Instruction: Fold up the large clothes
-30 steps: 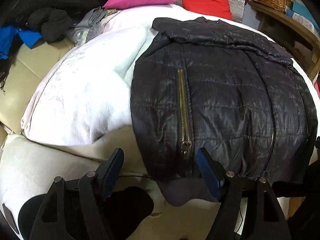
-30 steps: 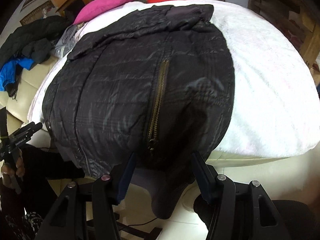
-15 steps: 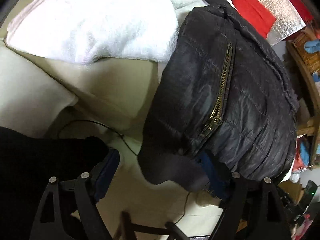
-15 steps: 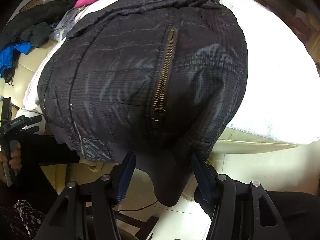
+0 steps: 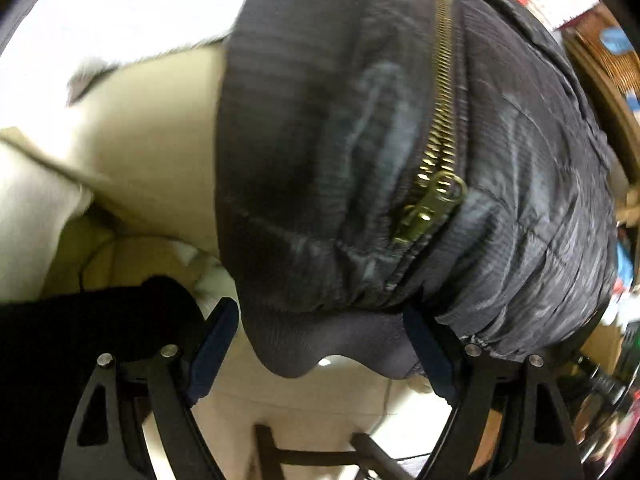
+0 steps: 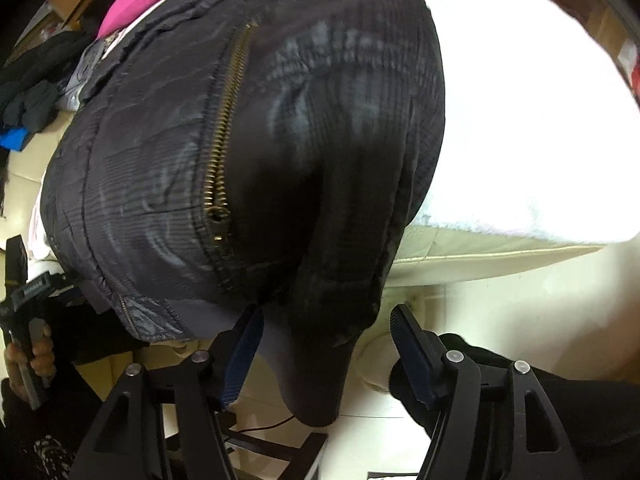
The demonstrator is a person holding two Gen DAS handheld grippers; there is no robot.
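Black quilted jacket draped over the bed edge, hem hanging down. Left tongs wide apart astride the hem, unclamped. Right tongs opening, hem flap between, not gripped.

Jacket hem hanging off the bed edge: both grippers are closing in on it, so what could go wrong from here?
The left gripper straddles only the smooth hem band, which may slip out. The right gripper, jaws opening, could catch one layer of the jacket. The zipper pull hangs near the left pads and may snag.
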